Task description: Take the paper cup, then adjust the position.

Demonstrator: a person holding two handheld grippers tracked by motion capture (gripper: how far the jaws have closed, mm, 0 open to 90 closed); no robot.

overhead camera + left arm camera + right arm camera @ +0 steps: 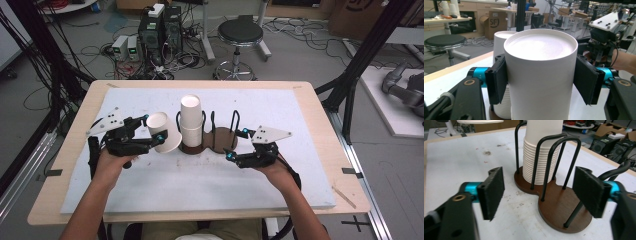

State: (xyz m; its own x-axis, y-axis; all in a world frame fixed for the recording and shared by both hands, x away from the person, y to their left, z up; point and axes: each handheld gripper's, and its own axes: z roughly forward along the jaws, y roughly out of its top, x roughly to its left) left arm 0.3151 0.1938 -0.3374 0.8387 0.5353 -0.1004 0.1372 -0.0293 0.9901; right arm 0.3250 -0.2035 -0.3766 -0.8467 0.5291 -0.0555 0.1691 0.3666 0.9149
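Nearby, cup stack (190, 120) in wire holder (212, 142) flanks the held paper cup (163, 132).

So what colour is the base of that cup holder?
Dark brown base, with black wire hoops; the right gripper view shows it best.

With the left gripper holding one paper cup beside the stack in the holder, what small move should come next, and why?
Probably carry the paper cup right and up, over the stack of cups. The left gripper is shut on it, tilted, just left of the stack and below its top. The right gripper, jaws open and holding nothing, sits at the cup holder, whose right bay is free.
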